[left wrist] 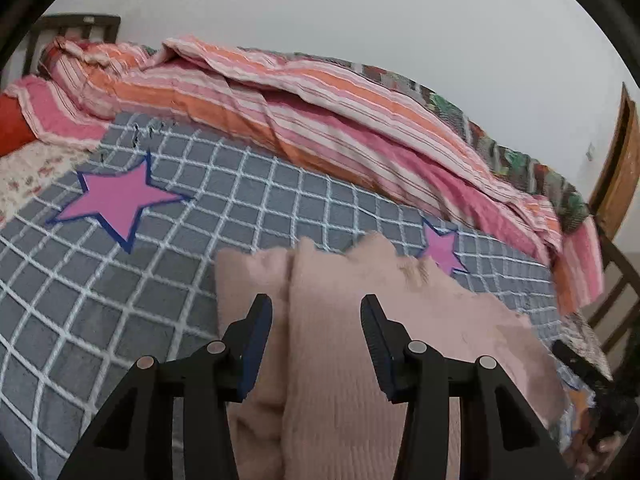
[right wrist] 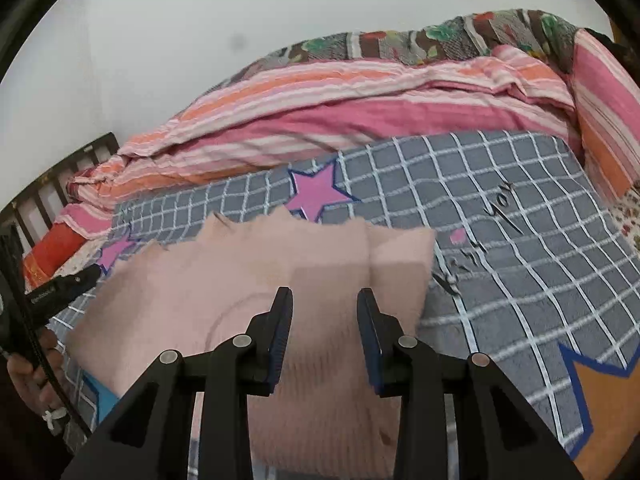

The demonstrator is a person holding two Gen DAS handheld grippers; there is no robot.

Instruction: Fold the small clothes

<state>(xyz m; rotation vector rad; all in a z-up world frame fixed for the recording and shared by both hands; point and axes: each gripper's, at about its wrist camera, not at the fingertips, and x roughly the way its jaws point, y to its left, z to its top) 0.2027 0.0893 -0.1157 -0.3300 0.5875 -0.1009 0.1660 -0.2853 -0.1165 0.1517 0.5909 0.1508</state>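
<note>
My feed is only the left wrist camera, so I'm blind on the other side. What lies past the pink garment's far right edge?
Observer: Dark handwriting printed on the grey checked blanket.
Operator: Is the right gripper gripping the cloth?
Observer: No; the right gripper stands open over the pale pink knitted garment.
Operator: Anything else on that side?
Observer: An orange star with a blue outline at the blanket's near right.

The pink knit garment (left wrist: 340, 360) runs off the left wrist view's edge at 6 o'clock, its far hem smeared by blur. At 4 o'clock the right gripper (left wrist: 588, 376) is cropped (jaws unreadable). Black lettering (right wrist: 480, 240) on the checked blanket (right wrist: 520, 280) is partly covered.
</note>
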